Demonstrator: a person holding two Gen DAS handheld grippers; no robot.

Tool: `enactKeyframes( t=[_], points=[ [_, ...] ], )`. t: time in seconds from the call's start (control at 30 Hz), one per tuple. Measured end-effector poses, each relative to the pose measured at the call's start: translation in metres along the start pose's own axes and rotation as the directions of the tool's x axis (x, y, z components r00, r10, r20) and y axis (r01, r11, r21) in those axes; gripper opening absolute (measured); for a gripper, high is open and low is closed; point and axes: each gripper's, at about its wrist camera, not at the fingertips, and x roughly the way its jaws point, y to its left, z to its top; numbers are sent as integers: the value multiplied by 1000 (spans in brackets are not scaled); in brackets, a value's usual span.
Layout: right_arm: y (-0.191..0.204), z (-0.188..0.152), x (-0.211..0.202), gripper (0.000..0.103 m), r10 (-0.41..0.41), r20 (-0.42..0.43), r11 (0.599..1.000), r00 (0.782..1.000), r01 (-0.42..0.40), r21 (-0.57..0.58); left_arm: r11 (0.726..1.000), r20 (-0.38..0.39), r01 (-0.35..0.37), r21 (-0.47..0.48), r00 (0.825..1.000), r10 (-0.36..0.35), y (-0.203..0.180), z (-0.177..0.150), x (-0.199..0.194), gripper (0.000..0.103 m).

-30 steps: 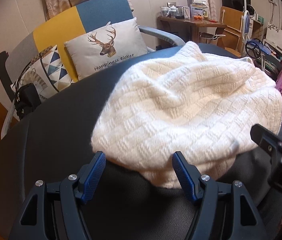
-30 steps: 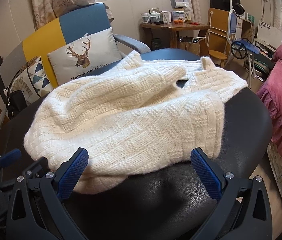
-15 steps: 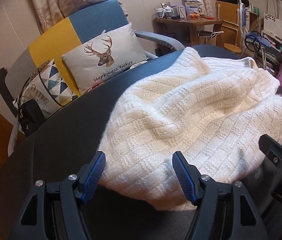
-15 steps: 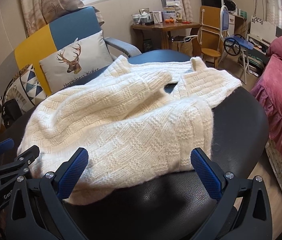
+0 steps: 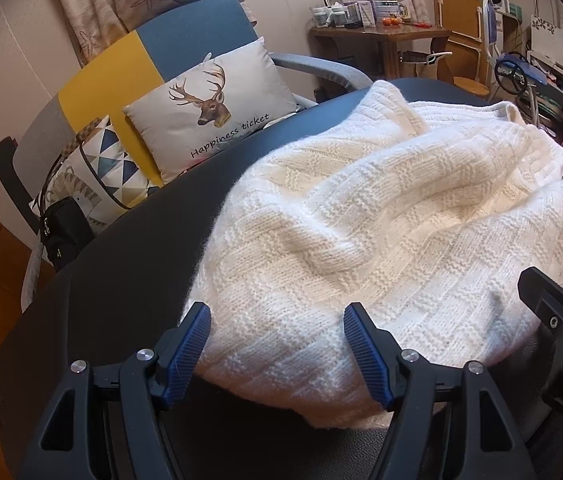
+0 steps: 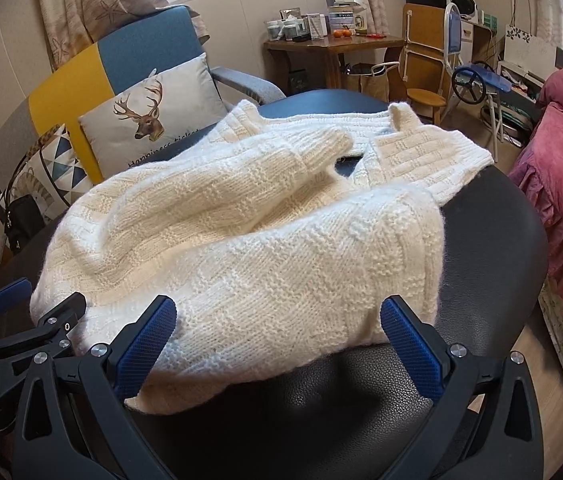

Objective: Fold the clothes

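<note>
A: Where do we find the sweater?

B: We see the cream knitted sweater [image 6: 241,240] lying rumpled on the dark round table [image 6: 493,240], spread from the near edge toward the far edge. One sleeve [image 6: 293,152] lies folded across the body, its cuff near the collar at the far side. The near hem hangs close to the table's near edge.

A: And our left gripper?

B: We hold the left gripper [image 5: 277,340] with its jaws wide apart, over the sweater's near-left hem. The blue pads [image 5: 365,350] frame the knit but do not press on it; nothing is held.

A: The right one?

B: Our right gripper [image 6: 281,336] stands just as wide, over the near-right part of the hem, with the fabric showing between the fingers and no grip on it. The two grippers sit just beside each other along the near edge; each shows at the side of the other's view.

A: Beyond the table?

B: We see a sofa [image 5: 185,40] with a deer cushion [image 5: 213,108], and a pink bed [image 6: 561,168] on the right.
</note>
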Motion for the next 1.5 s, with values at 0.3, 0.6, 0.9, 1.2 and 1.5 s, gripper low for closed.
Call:
enactKeyframes(
  t=[0.3,0.6,0.9,1.2,1.5],
  points=[
    [2,-1,2,103,3,-5,1000,1000,-3,-2,1000,-5,3,1,1000,-3,-1,-1,1,71],
    [1,-2,3,103,-1,-11,1000,1000,1,-2,1000,-9,6,3,1000,-6,-2,2,4,71],
    [-2,3,9,103,-11,-12,1000,1000,11,-1,998,49,-16,58,999,13,-3,34,9,71],
    [-4,18,23,103,-38,-14,999,999,38,-10,983,47,5,181,999,-14,-24,60,39,71],
    [-1,27,43,103,-60,-26,997,998,59,-52,971,-4,51,233,999,-52,-38,53,81,72]
  ],
)
